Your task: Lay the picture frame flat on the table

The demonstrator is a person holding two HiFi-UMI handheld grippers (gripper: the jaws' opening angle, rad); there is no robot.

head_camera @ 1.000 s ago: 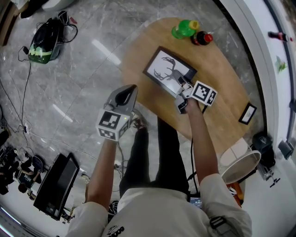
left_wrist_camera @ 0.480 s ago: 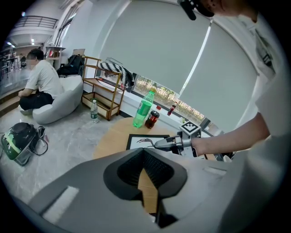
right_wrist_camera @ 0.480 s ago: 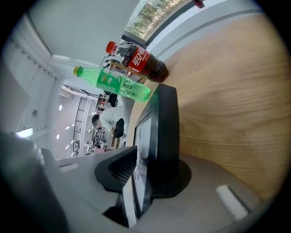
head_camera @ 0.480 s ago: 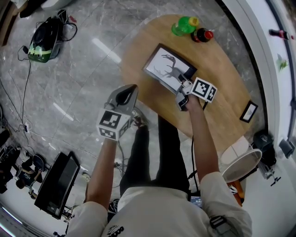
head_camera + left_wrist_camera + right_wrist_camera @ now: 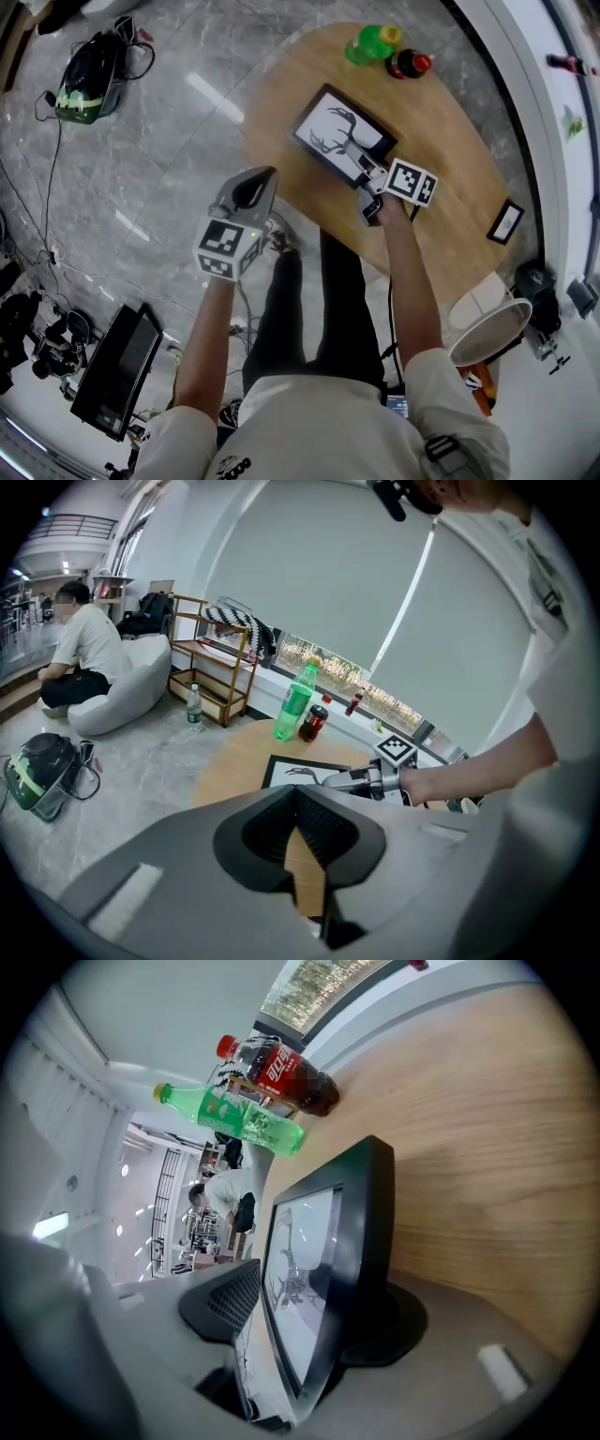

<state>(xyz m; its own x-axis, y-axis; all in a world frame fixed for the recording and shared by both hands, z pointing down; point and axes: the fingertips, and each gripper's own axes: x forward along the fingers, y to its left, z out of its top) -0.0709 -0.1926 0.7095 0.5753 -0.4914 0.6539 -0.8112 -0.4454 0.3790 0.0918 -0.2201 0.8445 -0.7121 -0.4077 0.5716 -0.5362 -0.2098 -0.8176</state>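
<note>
Looking down through the head camera, I saw the black rectangular picture frame with the stag drawing [image 5: 342,136] lying on the oval light-wood table [image 5: 450,141], picture side up, near the middle of the table. The right gripper [image 5: 372,174] was at the corner of the frame nearest to me. Its jaws had just been opening. In the right gripper view they stood wide apart with the edge of the frame between them. The ribbed pad [image 5: 228,1302] on the glass side was clearly apart from the glass, so the grasp was released. The other jaw was behind the back of the frame, and I could not tell if the frame rested on it.

The left gripper [image 5: 251,187] hung over the grey marble floor [image 5: 141,159], off the table's edge and well apart from the frame. In its own view the tips of its jaws were together, and nothing was between them.

At the far end of the table, a green plastic bottle [image 5: 372,47] and a dark cola bottle with a red cap [image 5: 409,64] stood just beside each other.
</note>
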